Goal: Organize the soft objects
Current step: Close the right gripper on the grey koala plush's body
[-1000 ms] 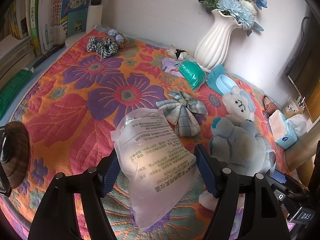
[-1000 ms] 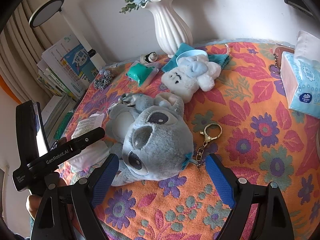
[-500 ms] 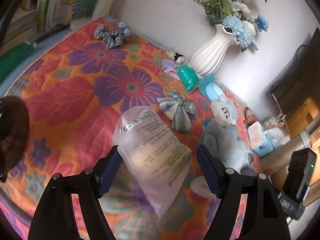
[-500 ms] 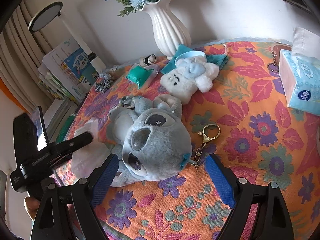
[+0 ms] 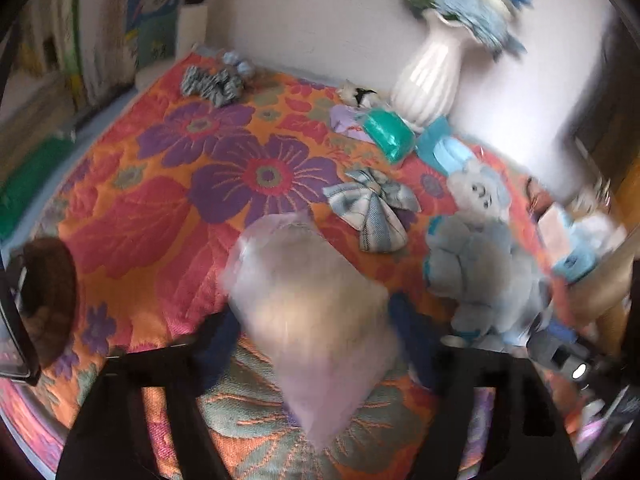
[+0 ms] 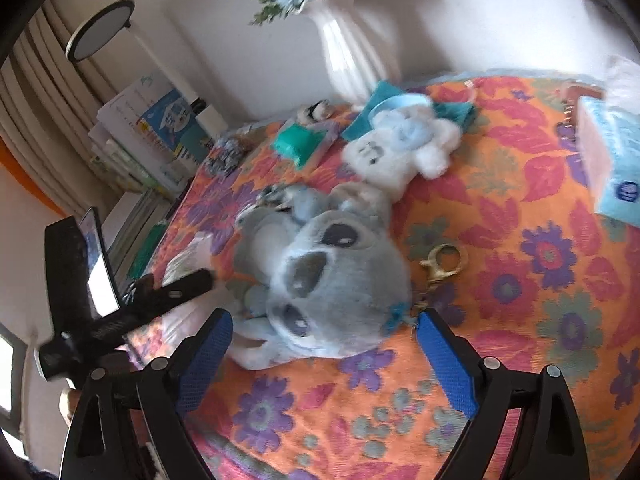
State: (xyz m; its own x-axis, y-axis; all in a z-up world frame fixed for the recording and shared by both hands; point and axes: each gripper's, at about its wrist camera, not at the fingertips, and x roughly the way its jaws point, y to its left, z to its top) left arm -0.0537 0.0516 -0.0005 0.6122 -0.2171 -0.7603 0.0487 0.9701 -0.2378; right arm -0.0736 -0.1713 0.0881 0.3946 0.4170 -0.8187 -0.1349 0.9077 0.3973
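Right claw [image 6: 322, 354]: black skeletal arms with cut-outs, silver screws, blue textured pads [image 6: 448, 364]. Left claw [image 5: 316, 344]: black, blurred.

Both wrist cams look fwd/down, close over cloth; share koala plush [image 5: 476, 276] [image 6: 340, 292].

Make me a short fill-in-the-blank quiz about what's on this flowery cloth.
1. The flowers stand in a ____ vase.
2. The right gripper is open around a grey plush ____.
3. The bag sits between the ____ gripper's fingers.
4. A gold ____ lies beside the plush.

Missing: white; koala; left; clasp
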